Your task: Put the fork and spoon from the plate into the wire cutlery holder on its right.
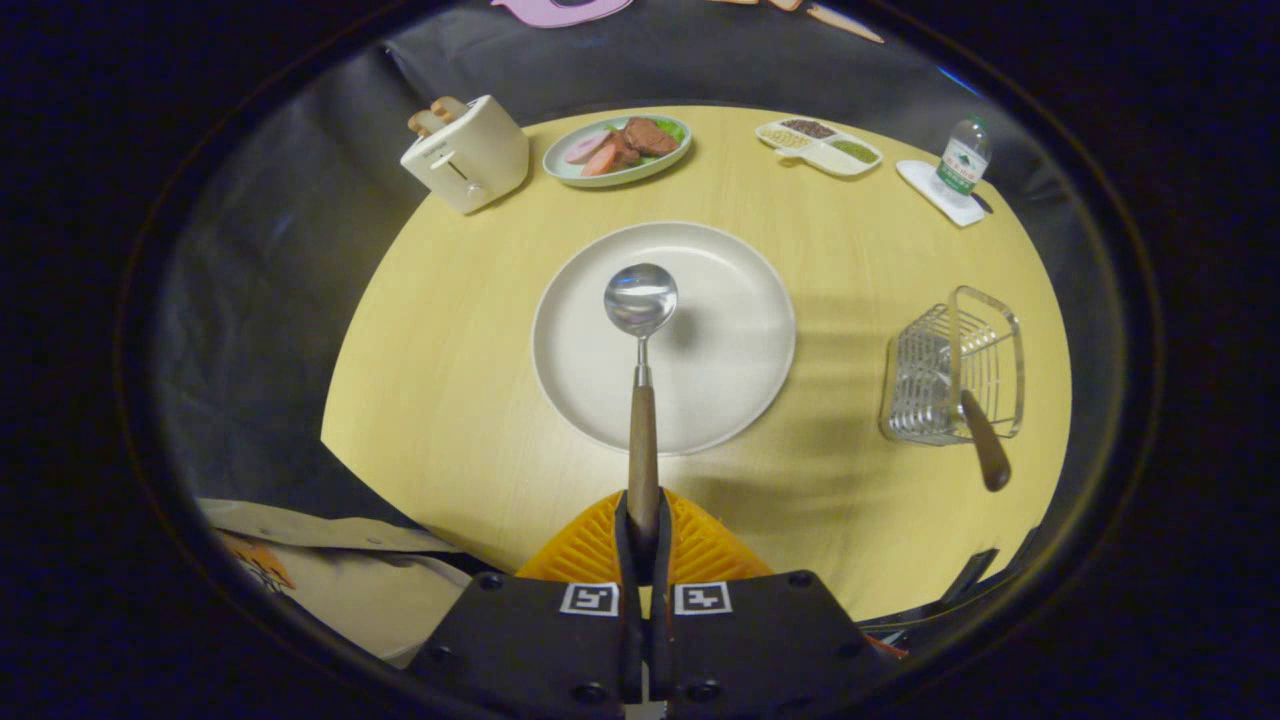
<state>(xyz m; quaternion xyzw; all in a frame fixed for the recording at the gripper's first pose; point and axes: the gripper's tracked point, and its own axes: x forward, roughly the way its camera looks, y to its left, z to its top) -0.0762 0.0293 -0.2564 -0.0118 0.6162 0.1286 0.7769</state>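
Round table (450, 400): gripper (642, 530) clamps spoon (641, 340) above plate (730, 350).

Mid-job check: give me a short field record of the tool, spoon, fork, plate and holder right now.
tool: shut on the spoon's wooden handle
spoon: held, bowl out ahead of the fingers over the plate
plate: otherwise bare, centre of table
wire cutlery holder: right of plate
fork: a wooden handle sticks out of the holder, likely the fork; head hidden
left to do: carry spoon to holder
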